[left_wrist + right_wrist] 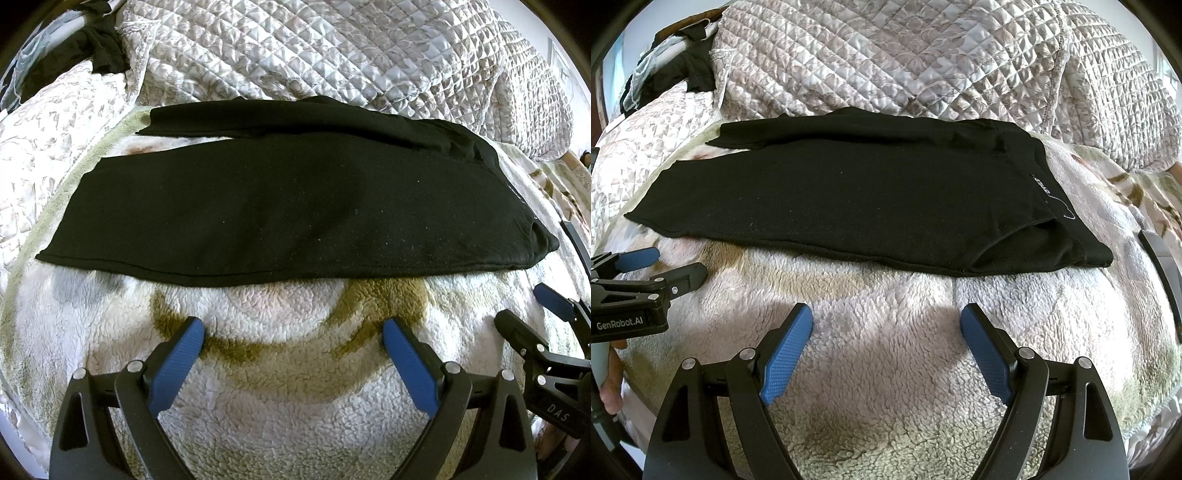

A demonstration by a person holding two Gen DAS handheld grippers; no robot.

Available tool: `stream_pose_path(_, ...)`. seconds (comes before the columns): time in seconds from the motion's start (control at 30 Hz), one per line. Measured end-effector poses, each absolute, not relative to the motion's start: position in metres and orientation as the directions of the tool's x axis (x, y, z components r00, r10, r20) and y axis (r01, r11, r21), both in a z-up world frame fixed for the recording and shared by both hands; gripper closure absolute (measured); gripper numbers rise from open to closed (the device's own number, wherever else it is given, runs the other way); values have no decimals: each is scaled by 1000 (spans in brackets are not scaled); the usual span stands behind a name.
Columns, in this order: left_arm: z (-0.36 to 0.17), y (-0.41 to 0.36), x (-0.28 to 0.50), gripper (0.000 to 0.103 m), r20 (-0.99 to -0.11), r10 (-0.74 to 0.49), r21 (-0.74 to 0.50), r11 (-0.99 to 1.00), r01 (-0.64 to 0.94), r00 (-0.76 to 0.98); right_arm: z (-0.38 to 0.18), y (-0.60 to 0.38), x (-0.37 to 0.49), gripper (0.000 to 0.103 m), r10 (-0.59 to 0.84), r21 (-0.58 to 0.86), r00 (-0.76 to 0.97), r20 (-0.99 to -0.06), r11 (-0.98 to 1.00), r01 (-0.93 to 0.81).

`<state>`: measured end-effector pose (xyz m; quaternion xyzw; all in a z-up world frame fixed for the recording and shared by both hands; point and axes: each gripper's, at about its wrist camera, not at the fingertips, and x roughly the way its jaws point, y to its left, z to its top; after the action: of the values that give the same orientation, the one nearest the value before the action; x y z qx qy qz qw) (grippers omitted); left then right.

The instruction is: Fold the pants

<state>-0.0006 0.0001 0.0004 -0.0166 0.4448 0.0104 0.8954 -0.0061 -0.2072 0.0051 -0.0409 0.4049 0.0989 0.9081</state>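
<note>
Black pants (288,206) lie flat across a fleece blanket, waistband to the right, legs to the left, one leg over the other with the far leg offset behind. They also show in the right wrist view (857,199), with a small label at the waistband (1043,190). My left gripper (293,328) is open and empty, just short of the pants' near edge. My right gripper (886,314) is open and empty, a little short of the near edge toward the waistband. Each gripper shows in the other's view: the right one (532,306) and the left one (668,264).
The fleece blanket (280,398) covers a bed. A quilted bedspread (332,48) is heaped behind the pants. Dark clothes (99,48) lie at the far left corner. A dark curved strap (1163,266) lies at the right.
</note>
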Motion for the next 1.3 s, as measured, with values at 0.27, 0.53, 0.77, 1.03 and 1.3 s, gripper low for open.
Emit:
stream_pose_path(0.27,0,0,-1,4,-797,4,-20,999,-33,604,5,-207,-6,21,147,6,654,-742,977,-213)
stream_pose_path(0.53,0,-1,0,4,-797,5,-19,999,-33,604,5,-208,-2,21,151,7,650,-745,976,-219)
stream_pose_path(0.77,1,0,-1,4,-797,-1,-21,999,-26,603,5,-208,-3,21,157,11,637,-755,974,-227)
stream_pose_path(1.03,0,-1,-2,4,-795,-6,-22,1000,-20,606,4,-209,-3,21,168,18,631,-757,972,-236)
stream_pose_path(1.3,0,-1,-2,4,-794,-17,-30,999,-12,608,8,-213,-3,21,199,69,619,-759,971,-228)
